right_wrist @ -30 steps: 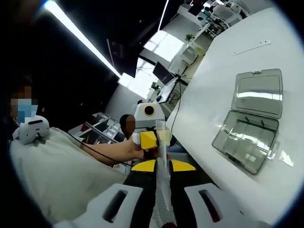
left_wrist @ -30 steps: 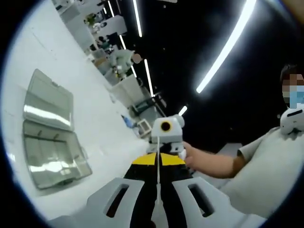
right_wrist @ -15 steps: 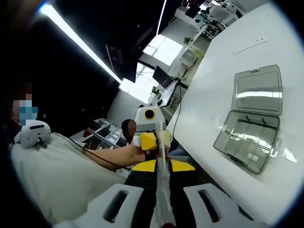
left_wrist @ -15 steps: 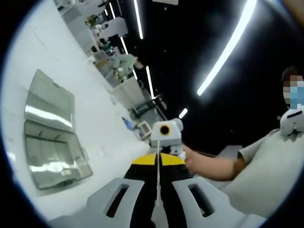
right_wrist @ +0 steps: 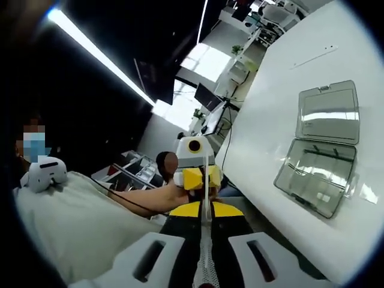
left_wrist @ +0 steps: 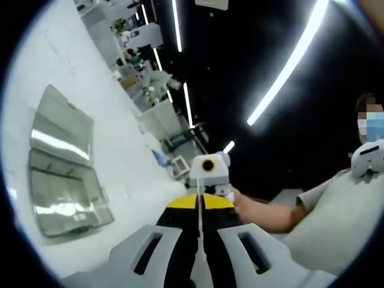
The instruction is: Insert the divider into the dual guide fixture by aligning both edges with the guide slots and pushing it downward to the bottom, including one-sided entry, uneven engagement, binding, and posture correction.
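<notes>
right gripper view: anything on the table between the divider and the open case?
Nothing. Between the divider, edge-on in the right gripper, and the case lies bare white table.

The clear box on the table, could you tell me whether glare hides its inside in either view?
Left gripper view: bright streaks from the ceiling lights cross the clear box, lid and base, washing out the compartments. Right gripper view: the clear box has a glare band on the lid, but its inner partitions stay faintly readable.

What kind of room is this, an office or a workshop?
Probably a big open lab or office: a long white table holding a clear plastic case with its lid open, long ceiling light strips, and desks with monitors behind.
</notes>
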